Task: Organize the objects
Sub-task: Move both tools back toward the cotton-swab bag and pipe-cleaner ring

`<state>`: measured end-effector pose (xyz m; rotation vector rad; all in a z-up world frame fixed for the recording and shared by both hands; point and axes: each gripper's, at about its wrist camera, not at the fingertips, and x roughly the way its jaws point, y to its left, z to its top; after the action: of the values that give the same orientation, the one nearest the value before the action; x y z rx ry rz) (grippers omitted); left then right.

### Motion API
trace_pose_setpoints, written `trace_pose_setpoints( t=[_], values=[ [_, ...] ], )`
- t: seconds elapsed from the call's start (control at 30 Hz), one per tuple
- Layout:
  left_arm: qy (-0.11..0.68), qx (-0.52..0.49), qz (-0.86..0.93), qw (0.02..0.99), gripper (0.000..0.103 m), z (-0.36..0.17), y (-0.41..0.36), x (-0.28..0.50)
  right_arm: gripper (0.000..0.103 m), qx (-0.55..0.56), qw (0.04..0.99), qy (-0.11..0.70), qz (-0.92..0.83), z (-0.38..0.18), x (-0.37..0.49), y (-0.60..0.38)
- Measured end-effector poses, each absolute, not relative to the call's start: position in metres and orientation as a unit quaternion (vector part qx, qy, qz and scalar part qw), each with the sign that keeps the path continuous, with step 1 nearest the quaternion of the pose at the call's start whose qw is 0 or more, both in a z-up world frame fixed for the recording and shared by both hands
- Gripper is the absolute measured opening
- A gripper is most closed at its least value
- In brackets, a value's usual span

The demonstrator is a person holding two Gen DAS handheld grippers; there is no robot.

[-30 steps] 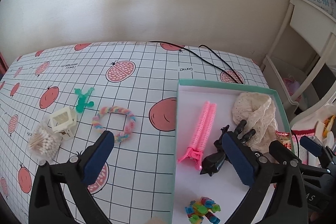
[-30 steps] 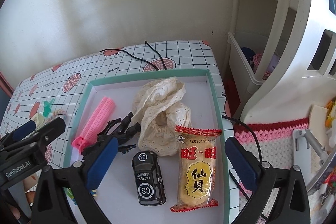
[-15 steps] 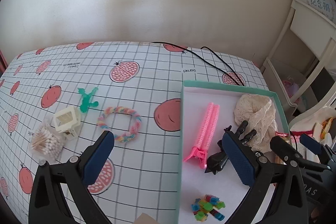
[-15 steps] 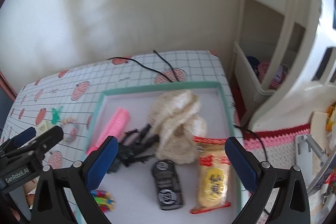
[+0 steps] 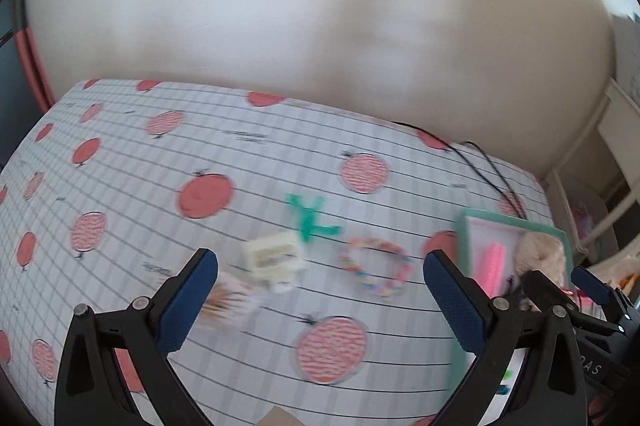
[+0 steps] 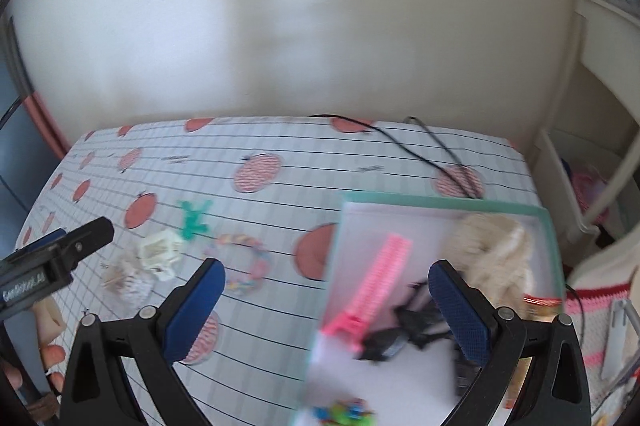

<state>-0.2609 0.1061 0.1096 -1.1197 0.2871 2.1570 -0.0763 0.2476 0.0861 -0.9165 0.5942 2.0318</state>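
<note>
Left wrist view (motion-blurred): the left gripper (image 5: 318, 278) is spread wide with nothing between its fingers. Ahead of it on the tablecloth (image 5: 248, 162) lie a white clip (image 5: 274, 258), a green figure (image 5: 310, 218) beyond it, and a pastel ring (image 5: 376, 268) toward the right finger. A cotton-swab pack (image 5: 228, 300) sits just beside the left finger. The teal tray (image 5: 516, 220) lies to the far right.

Right wrist view: the right gripper (image 6: 326, 290) is likewise wide open and empty. The tray's left wall (image 6: 322, 302) runs between its fingers; a pink comb clip (image 6: 376, 286) and black clips (image 6: 404, 326) lie inside, near the right finger, cream lace (image 6: 492, 250) beyond.
</note>
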Motion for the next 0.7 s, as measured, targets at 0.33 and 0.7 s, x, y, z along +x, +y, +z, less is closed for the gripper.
trace_pose_setpoints(
  t=[0.33,0.7],
  values=[
    [0.087,-0.454,0.836,0.296,0.102,0.092,0.061,-0.324,0.103,-0.395,0.374,0.239,0.804,0.056,-0.131,0.238],
    [0.114,-0.517,0.796,0.295,0.102,0.039,0.061,-0.344,0.103,-0.429,0.362,0.259,0.786,0.018,-0.152,0.242]
  ],
)
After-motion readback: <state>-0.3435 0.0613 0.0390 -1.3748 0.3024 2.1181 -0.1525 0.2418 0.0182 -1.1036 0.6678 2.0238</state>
